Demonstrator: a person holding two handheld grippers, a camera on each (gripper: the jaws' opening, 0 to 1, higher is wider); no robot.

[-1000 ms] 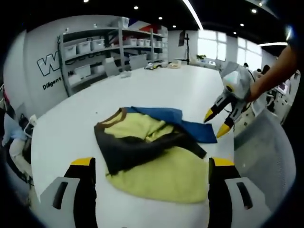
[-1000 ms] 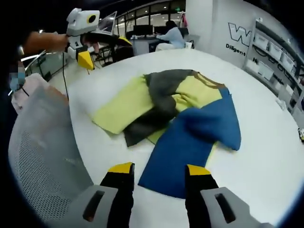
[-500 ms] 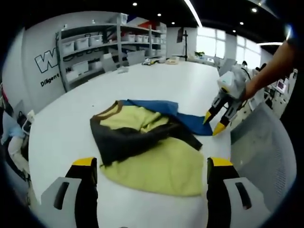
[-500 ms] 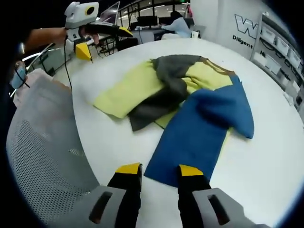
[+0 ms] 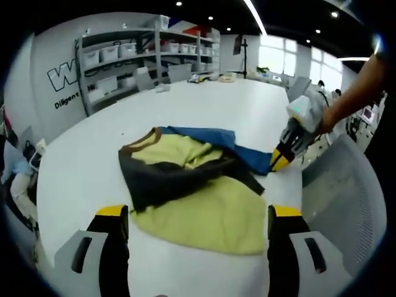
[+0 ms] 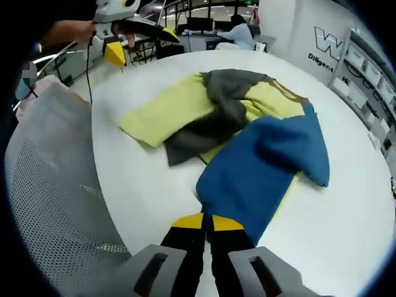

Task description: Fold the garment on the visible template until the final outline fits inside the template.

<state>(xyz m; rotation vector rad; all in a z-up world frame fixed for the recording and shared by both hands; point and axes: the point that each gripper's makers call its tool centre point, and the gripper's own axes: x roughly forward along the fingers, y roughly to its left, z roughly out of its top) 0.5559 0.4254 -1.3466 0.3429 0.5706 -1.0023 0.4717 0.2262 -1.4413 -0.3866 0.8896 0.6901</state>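
Nearest in the right gripper view, the right gripper [image 6: 207, 221] had its jaws pressed together at the blue hem of the garment [image 6: 247, 142], apparently pinching it. The left gripper [image 5: 195, 213] hovered with jaws wide apart over the yellow edge. The garment lay rumpled on the white table [image 5: 93, 154]; folding looked barely begun, and no template outline was discernible.
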